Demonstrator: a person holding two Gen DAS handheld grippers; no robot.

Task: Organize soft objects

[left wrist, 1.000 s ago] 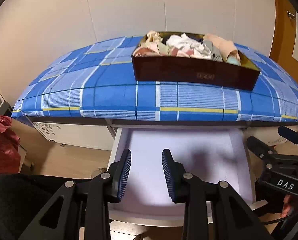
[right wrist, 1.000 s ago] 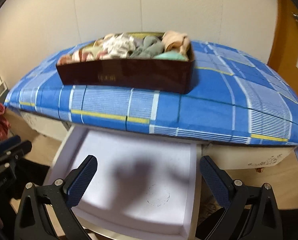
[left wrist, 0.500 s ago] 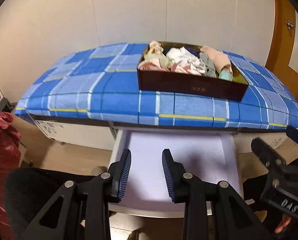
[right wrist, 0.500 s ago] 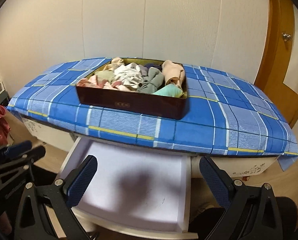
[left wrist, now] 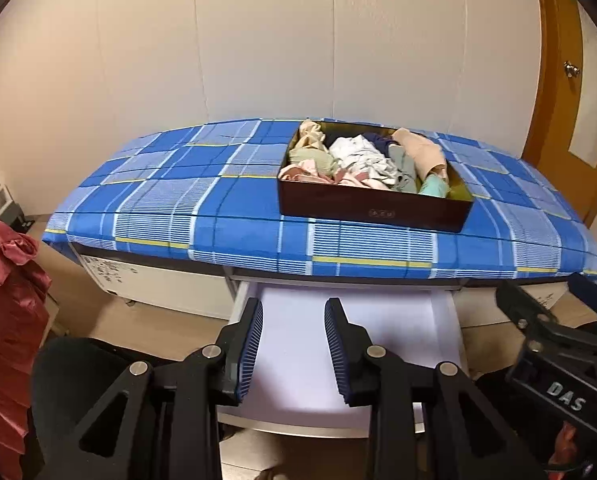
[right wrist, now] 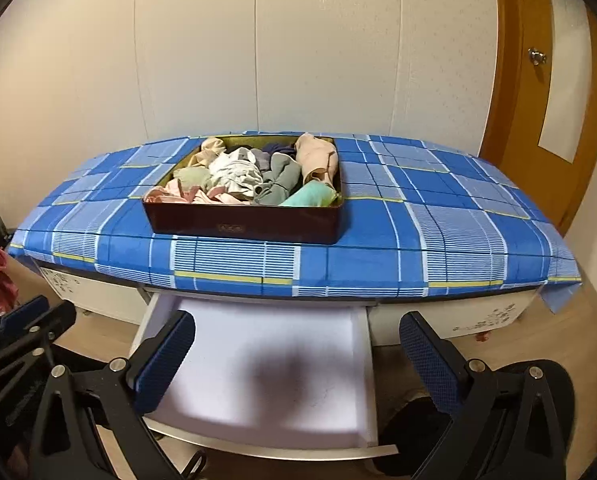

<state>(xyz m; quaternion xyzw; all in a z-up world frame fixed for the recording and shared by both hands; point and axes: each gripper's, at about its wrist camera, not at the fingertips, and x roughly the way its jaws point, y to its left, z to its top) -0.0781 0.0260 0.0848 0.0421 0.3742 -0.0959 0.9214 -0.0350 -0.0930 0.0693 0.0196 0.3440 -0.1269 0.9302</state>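
A dark brown box stands on the blue plaid cover. It is filled with several crumpled soft garments in white, pink, grey, beige and mint. Below the cover's front edge a white drawer is pulled out, and nothing shows inside it. My left gripper hovers over the drawer, shut, with its blue pads close together and nothing between them. To its right my right gripper hangs wide open above the drawer, holding nothing.
A white cabinet sits under the cover beside the drawer. Red fabric hangs at the left. A wooden door stands at the right, and a pale wall runs behind. A black rounded object lies low on the left.
Both grippers have risen and drawn back from the drawer, so the box and cover look smaller and farther off. Neither gripper's jaws have changed.
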